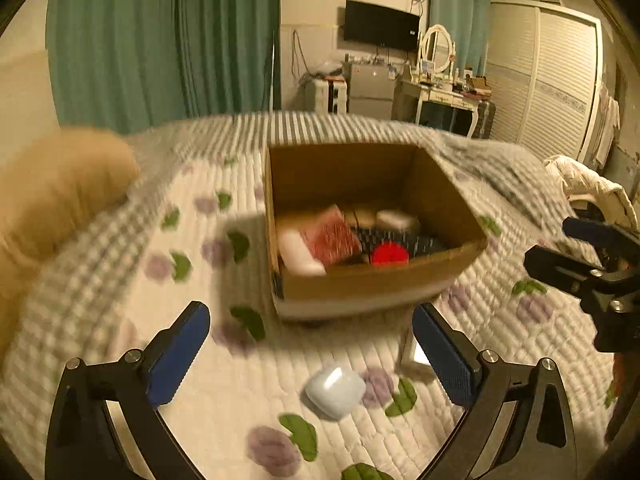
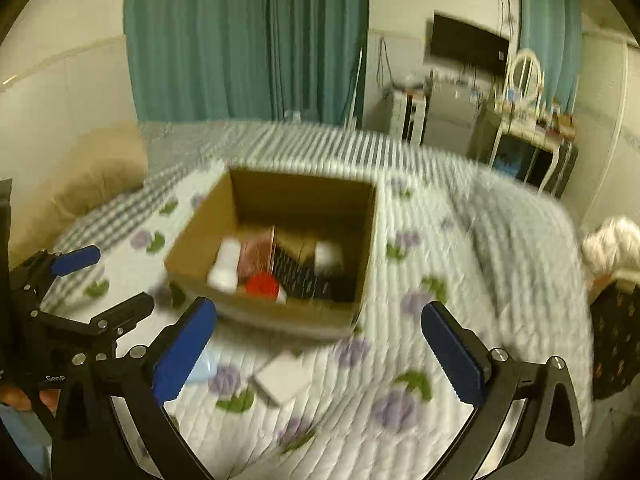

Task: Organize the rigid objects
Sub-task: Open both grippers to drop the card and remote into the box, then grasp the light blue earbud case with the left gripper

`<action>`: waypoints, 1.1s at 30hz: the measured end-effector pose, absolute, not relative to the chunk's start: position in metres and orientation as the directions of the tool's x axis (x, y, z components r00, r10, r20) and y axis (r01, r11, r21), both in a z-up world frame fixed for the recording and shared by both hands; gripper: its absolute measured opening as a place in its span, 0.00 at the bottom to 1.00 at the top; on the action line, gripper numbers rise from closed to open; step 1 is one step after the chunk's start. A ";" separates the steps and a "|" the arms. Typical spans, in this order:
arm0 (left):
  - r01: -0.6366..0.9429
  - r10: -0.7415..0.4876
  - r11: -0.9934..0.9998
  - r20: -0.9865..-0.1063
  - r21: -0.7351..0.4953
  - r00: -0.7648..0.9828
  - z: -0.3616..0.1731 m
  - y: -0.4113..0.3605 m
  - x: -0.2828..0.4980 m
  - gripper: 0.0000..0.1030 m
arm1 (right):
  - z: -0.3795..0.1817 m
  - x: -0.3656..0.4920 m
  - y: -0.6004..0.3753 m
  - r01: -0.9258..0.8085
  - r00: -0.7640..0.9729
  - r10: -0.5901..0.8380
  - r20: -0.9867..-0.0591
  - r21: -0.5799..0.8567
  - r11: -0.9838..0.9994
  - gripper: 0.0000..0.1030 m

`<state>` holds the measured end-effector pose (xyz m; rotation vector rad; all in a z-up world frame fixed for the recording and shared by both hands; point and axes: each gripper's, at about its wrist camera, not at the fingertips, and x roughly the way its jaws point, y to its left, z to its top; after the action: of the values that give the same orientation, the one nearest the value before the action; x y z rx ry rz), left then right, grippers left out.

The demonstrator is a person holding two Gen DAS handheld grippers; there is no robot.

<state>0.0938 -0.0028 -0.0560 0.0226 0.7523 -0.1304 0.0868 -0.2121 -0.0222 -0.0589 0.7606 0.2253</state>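
Your left hand-held gripper [image 1: 310, 354] hangs over the bed [image 1: 224, 380] with its blue pads spread wide, holding nothing. Just below them, at 6 o'clock, lies a pale blue rounded case [image 1: 335, 392], smooth and glossy. Your right hand-held gripper [image 2: 318, 346] is likewise spread and empty; a flat white block [image 2: 284, 376] rests on the quilt between its fingers. At 12 o'clock sits the open cardboard box [image 1: 368, 280], holding a red round piece [image 1: 390, 254], a white cylinder [image 1: 298, 254] and blurred dark items.
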 end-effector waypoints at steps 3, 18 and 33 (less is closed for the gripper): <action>0.119 -0.100 0.993 -0.723 -0.025 0.683 -0.090 -0.006 0.096 1.00 | -0.051 0.094 -0.210 -0.213 0.678 0.174 -0.714 0.036 0.976 1.00; 0.204 -0.081 0.978 -0.834 0.038 0.546 -0.164 -0.034 0.106 0.56 | -0.107 0.110 -0.203 -0.188 0.576 0.146 -0.804 0.043 0.981 1.00; 0.056 -0.105 0.994 -0.773 -0.090 0.625 -0.126 0.010 0.095 0.56 | -0.149 0.139 -0.168 -0.256 0.399 0.170 -0.901 0.069 0.964 1.00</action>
<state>0.0951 0.0104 -0.1259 -0.0594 0.8905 -0.0921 0.1392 -0.1681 -0.1487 -0.0853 1.1292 0.2699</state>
